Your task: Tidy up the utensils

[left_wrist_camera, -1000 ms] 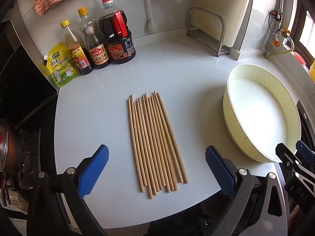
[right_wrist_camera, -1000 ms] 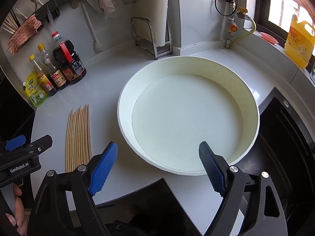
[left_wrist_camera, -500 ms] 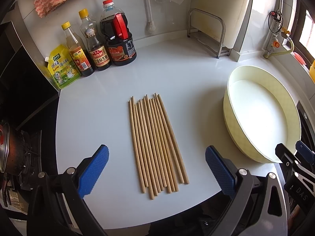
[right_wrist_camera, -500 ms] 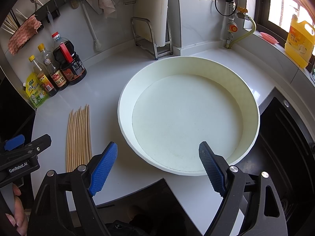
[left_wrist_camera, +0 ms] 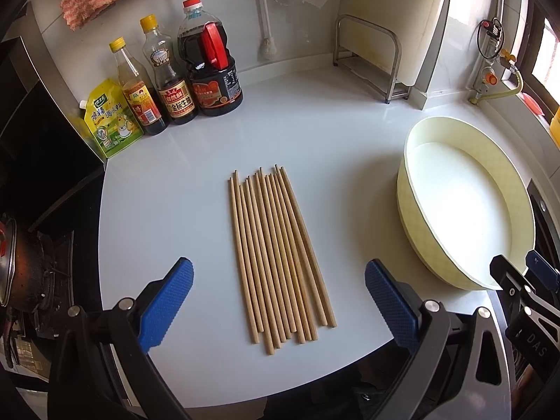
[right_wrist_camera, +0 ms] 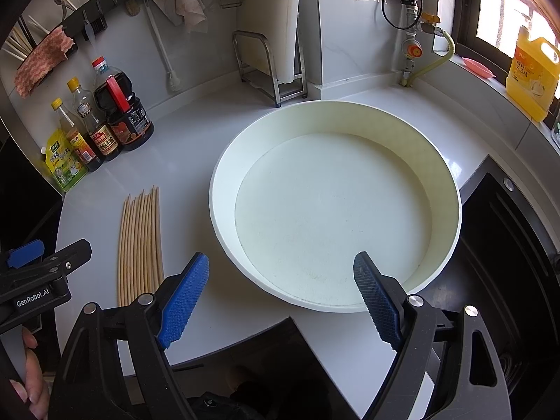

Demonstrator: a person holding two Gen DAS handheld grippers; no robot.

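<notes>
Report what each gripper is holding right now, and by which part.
Nothing is held. The left gripper is open, jaws apart above the chopsticks lying on the counter. The right gripper is open too, over the empty basin.

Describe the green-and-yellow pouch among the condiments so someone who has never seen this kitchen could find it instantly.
Start from the white countertop and follow it to the back wall, where a row of condiment bottles stands in the left corner. The pouch is at the left end of that row. Unlike its neighbours, which are all clear capped bottles, it is a soft green-and-yellow bag with a small white spout.
</notes>
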